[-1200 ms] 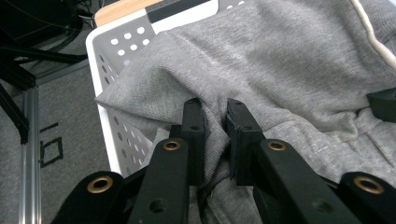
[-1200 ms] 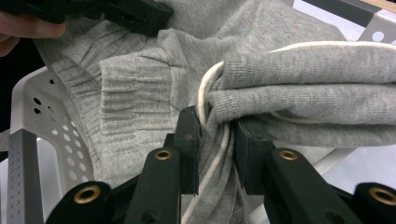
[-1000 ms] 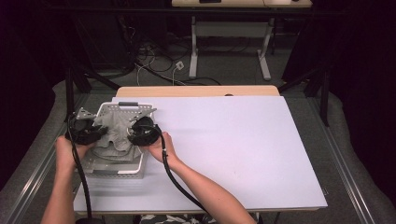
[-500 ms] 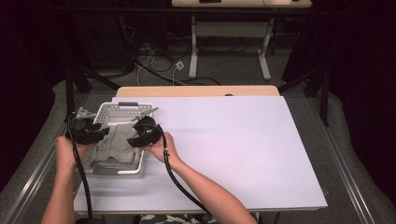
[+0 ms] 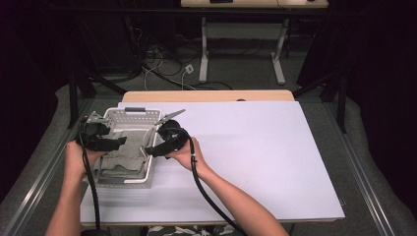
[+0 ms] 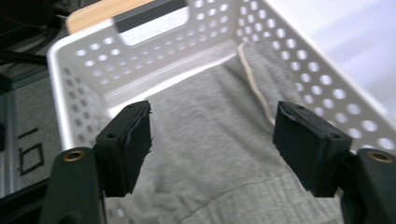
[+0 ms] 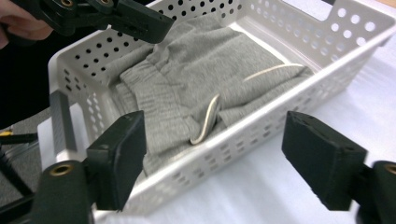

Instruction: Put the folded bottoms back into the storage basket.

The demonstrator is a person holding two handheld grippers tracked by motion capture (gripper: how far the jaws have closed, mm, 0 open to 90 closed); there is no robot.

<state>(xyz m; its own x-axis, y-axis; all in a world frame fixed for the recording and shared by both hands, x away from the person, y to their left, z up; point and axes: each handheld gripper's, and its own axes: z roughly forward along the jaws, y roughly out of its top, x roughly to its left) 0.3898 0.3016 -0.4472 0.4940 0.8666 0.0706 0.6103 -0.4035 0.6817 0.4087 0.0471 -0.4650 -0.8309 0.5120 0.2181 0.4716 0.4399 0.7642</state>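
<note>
A wide white table (image 5: pixel 255 157) is taking up most of the high view, lying bare across its whole right and near-right stretch, with a strip of wooden edge (image 5: pixel 206 96) running along its far side. At the table's left edge a white perforated basket (image 5: pixel 129 116) is sitting, its long axis running near to far, a dark grip set in the handle slot of its far end wall. Inside it a grey garment (image 5: pixel 118 160) is lying crumpled, covering the basket floor; its ribbed waistband is bunching toward the near end, and a pale flat drawstring (image 7: pixel 208 119) is trailing across the fabric. No writing can be read on the basket or the cloth. The left gripper (image 6: pixel 212 140) is hovering over the garment from the basket's left side, its jaws spread wide and grasping nothing. The right gripper (image 7: pixel 215 158) is hanging just outside the basket's right wall, over the bare table, its jaws likewise parted and empty, pointing toward the cloth.
</note>
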